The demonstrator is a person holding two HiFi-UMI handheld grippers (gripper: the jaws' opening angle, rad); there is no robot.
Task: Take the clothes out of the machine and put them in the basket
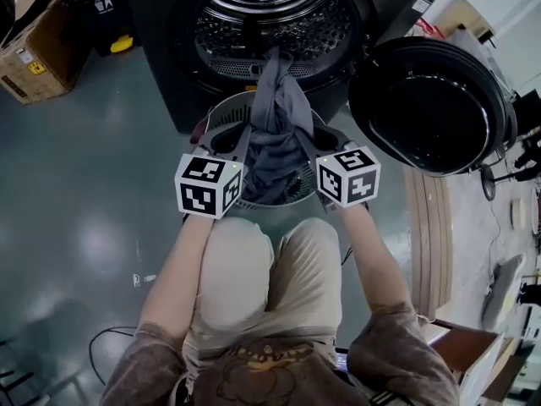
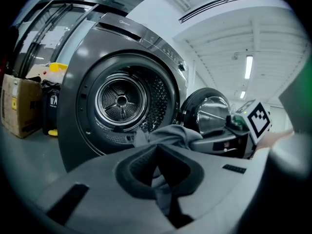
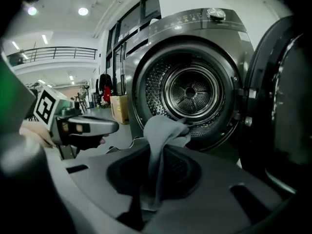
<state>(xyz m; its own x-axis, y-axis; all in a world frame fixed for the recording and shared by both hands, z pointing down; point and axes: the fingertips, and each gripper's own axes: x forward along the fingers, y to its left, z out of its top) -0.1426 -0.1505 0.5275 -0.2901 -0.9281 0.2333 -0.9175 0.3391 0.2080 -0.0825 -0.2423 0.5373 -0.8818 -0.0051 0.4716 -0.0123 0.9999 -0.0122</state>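
A grey garment (image 1: pixel 275 129) hangs from the lip of the open drum (image 1: pixel 262 15) down into the round grey basket (image 1: pixel 221 108) in front of the machine. My left gripper (image 1: pixel 245 132) is shut on the garment's left side, and the cloth (image 2: pixel 170 133) runs down between its jaws (image 2: pixel 157 152). On the other side my right gripper (image 1: pixel 317 134) is shut on the same garment, a grey fold (image 3: pixel 163 130) rising from between its jaws (image 3: pixel 156 157) toward the drum (image 3: pixel 192 91). The two grippers sit level, either side of the basket.
The machine's round door (image 1: pixel 431 104) stands open at the right. A cardboard box (image 1: pixel 34 49) and a yellow object (image 1: pixel 121 43) sit at the left of the machine. A black cable (image 1: pixel 110 337) lies on the floor by the person's knees. Light wooden boards (image 1: pixel 427 227) lie at the right.
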